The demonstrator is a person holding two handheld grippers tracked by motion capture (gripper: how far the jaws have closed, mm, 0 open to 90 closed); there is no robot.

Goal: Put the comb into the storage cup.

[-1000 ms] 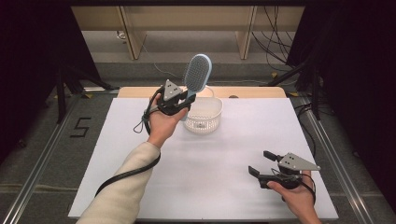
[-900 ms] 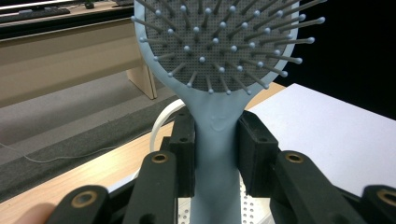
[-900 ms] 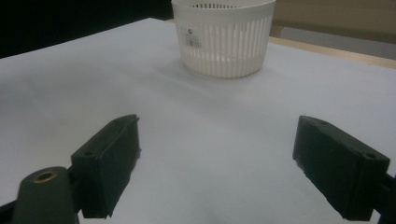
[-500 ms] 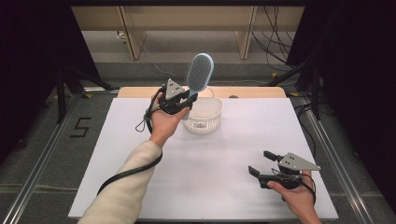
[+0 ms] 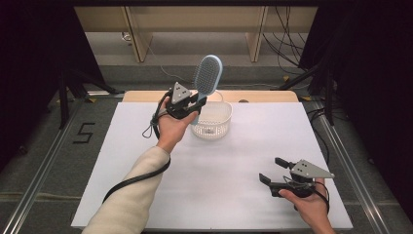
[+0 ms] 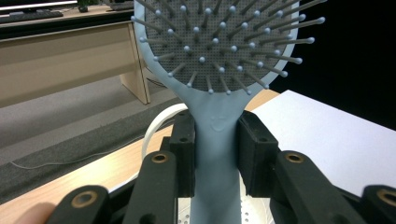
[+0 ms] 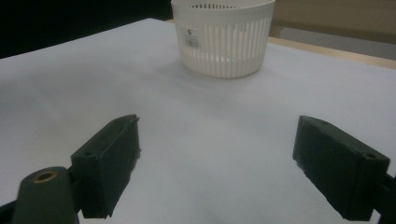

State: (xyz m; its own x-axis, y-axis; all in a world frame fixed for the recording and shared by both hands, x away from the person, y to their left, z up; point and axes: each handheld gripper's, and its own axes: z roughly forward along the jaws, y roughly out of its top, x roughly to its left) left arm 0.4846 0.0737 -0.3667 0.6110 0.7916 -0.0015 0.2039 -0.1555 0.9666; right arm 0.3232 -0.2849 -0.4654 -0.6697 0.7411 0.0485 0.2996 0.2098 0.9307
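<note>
Basket [image 7: 223, 37] label [image 7: 191, 37], print unreadable

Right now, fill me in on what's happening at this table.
A person works with a gripper in each hand. The left gripper is shut on the handle of a light blue hairbrush, holding it upright with the bristle head up, just above and beside a white slatted basket at the far side of the white table. The brush is not in the basket yet. The right gripper hangs open and empty near the table's front right.
</note>
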